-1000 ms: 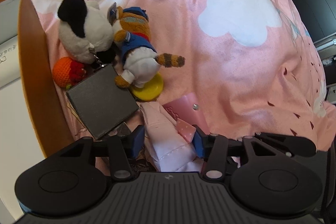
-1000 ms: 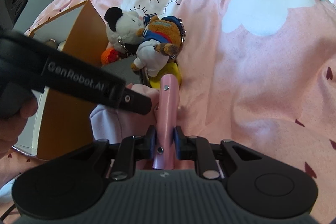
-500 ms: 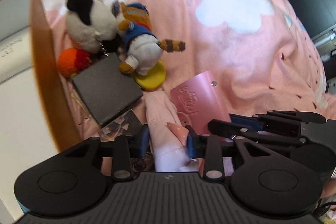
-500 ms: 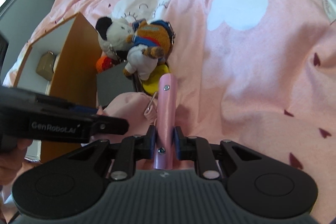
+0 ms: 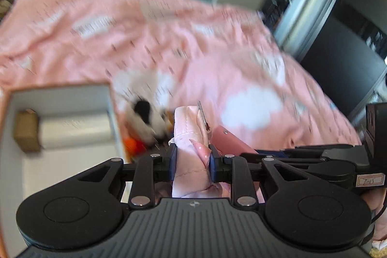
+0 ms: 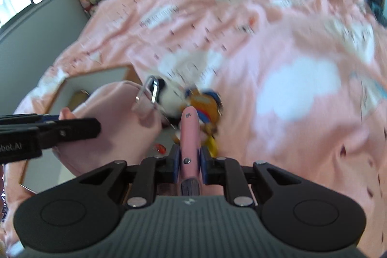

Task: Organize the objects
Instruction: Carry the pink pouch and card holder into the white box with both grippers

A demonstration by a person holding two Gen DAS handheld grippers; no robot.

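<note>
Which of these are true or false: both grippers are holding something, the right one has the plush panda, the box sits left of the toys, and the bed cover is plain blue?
1. Both grippers hold something. True: the left gripper is shut on the pale pink pouch, the right gripper on the pink case.
2. The right gripper holds the plush panda. False: the panda lies on the bed.
3. The box sits left of the toys. True.
4. The bed cover is plain blue. False: the cover is pink with white clouds.
</note>
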